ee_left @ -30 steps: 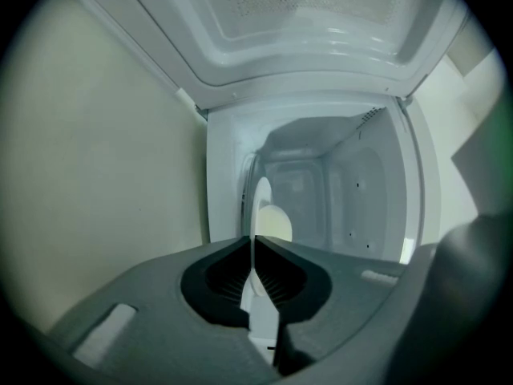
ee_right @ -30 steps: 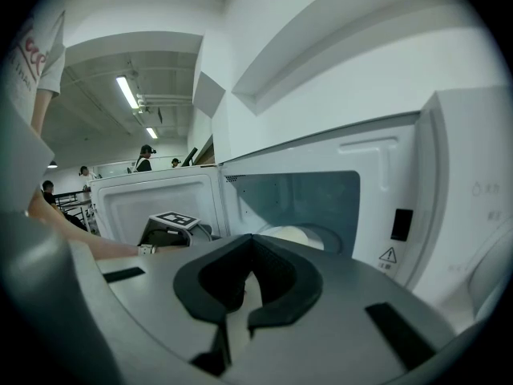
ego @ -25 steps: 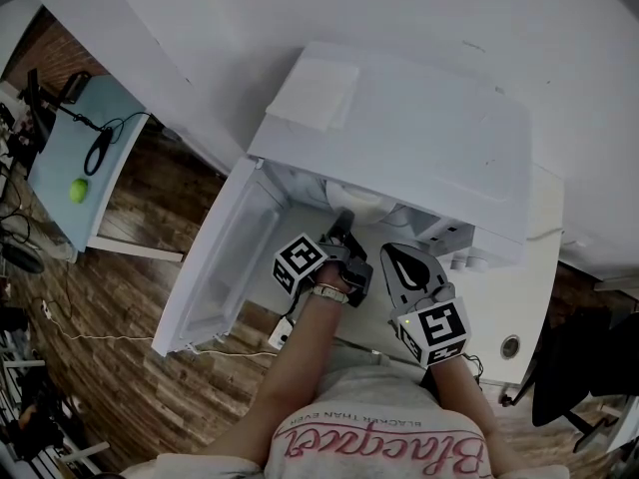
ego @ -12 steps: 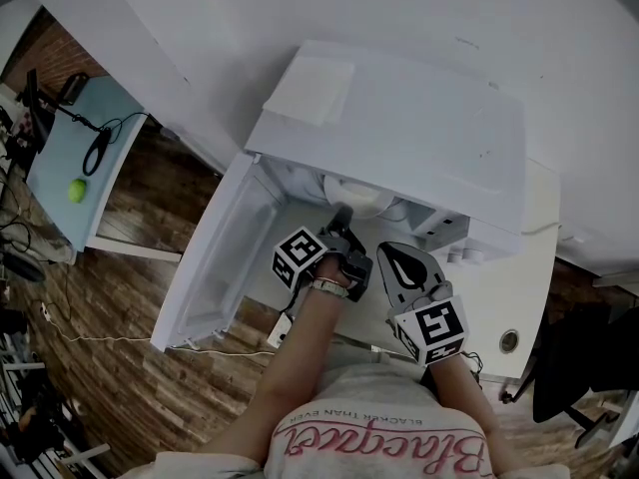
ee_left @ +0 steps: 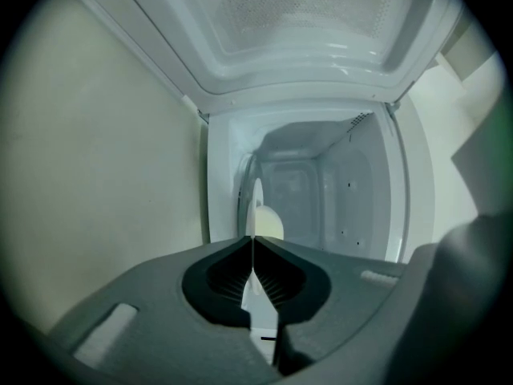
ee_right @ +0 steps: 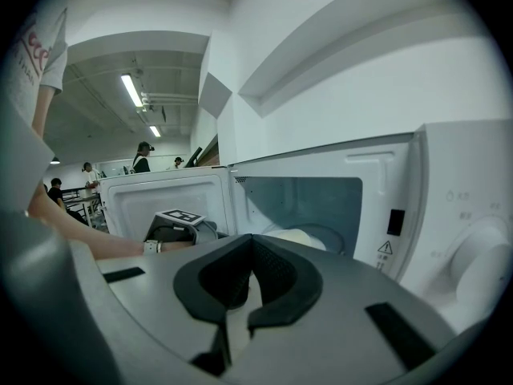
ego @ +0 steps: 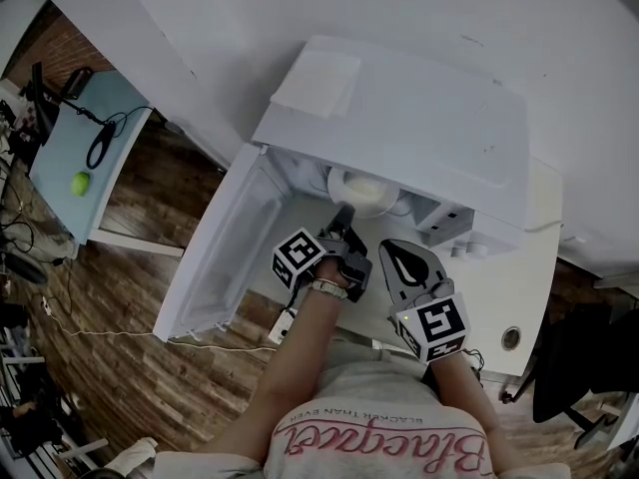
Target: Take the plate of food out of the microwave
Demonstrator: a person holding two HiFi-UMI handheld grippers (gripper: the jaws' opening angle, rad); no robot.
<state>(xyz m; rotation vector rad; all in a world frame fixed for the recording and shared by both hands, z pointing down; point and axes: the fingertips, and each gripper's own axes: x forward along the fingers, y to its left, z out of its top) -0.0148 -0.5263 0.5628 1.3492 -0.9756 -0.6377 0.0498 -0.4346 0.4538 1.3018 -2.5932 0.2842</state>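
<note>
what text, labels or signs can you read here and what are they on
"Blac...": pink script, upside down, on the shirt; the rest is unclear.
Warning triangle on the microwave front; print beneath too small.
Marker cubes: square codes, no words.

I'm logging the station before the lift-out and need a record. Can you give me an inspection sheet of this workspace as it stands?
Surface: white table carries the microwave, door swung open.
Job's things: plate with pale food sits inside the cavity, not yet out.
Clutter: folded white sheet on the microwave's top.
Grippers: left gripper shut on the plate's rim, its jaws just closed further; right gripper shut, empty, in front of the microwave.
Cables: black cable on the blue desk; white cable on the floor.
Surroundings: wooden floor, green ball on that desk, people far behind.
</note>
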